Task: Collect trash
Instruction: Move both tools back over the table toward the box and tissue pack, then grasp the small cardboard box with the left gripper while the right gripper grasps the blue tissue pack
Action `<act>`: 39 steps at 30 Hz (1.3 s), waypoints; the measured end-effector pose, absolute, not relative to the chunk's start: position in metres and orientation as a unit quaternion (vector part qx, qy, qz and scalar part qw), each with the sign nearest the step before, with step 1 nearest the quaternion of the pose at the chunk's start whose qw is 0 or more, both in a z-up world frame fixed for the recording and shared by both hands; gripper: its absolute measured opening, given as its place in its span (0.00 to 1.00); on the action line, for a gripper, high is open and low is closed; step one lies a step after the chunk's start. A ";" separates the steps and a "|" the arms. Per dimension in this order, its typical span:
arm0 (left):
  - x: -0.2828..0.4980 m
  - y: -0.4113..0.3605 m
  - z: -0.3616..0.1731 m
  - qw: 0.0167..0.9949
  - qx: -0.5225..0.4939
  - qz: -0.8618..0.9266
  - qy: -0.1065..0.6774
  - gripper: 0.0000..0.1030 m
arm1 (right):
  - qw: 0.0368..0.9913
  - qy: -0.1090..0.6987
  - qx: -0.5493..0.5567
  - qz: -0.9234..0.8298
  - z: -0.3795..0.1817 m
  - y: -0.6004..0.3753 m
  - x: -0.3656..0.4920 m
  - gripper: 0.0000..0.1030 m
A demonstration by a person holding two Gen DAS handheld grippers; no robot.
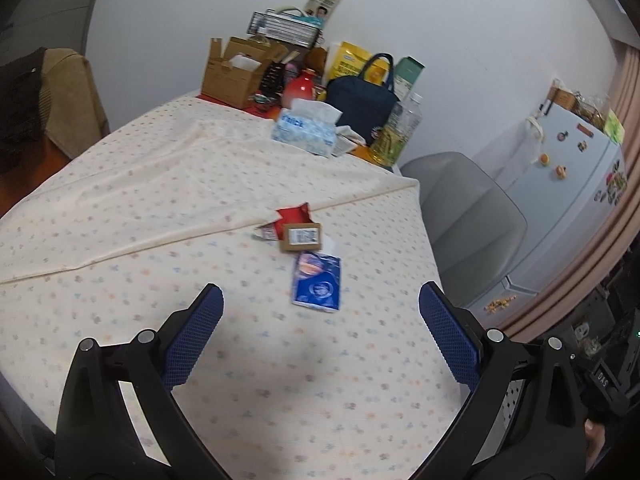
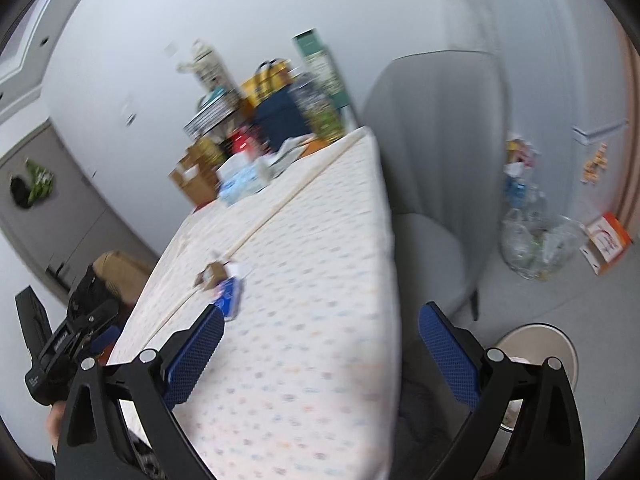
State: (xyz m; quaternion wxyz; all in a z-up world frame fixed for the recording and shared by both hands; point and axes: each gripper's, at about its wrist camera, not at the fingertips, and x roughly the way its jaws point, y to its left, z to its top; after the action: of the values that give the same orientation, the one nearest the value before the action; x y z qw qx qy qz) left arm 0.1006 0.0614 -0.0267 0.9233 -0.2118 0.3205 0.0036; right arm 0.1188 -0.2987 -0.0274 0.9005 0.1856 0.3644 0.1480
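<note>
Three pieces of trash lie together on the dotted tablecloth (image 1: 160, 208): a blue wrapper (image 1: 318, 282), a small brown cardboard box with a white label (image 1: 302, 237) and a torn red wrapper (image 1: 294, 215). My left gripper (image 1: 320, 304) is open and empty, hovering just short of the blue wrapper. In the right wrist view the blue wrapper (image 2: 230, 298) and the brown box (image 2: 210, 274) lie beyond the left finger. My right gripper (image 2: 320, 320) is open and empty over the table's right edge.
The far end of the table holds a tissue box (image 1: 306, 130), a navy bag (image 1: 362, 102), a cardboard box (image 1: 236, 70) and bottles. A grey chair (image 2: 432, 160) stands right of the table. A clear trash bag (image 2: 536, 240) and a round bin (image 2: 536, 344) are on the floor.
</note>
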 end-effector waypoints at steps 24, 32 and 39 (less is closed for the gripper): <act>0.164 0.101 -0.059 0.911 -0.228 0.027 0.343 0.69 | 0.834 0.462 0.153 0.259 -0.100 -0.133 0.223 0.60; 0.203 0.105 -0.086 0.894 -0.246 0.014 0.373 0.61 | 0.819 0.492 0.145 0.256 -0.134 -0.099 0.260 0.46; 0.231 0.095 -0.098 0.887 -0.246 -0.001 0.391 0.61 | 0.814 0.492 0.152 0.268 -0.140 -0.101 0.268 0.12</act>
State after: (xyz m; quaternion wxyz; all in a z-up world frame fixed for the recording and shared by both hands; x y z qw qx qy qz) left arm 0.2309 0.0950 -0.0985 0.8868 -0.2463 0.3910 -0.0011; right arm 0.2681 -0.1008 -0.1397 0.8143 0.1524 0.4918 0.2681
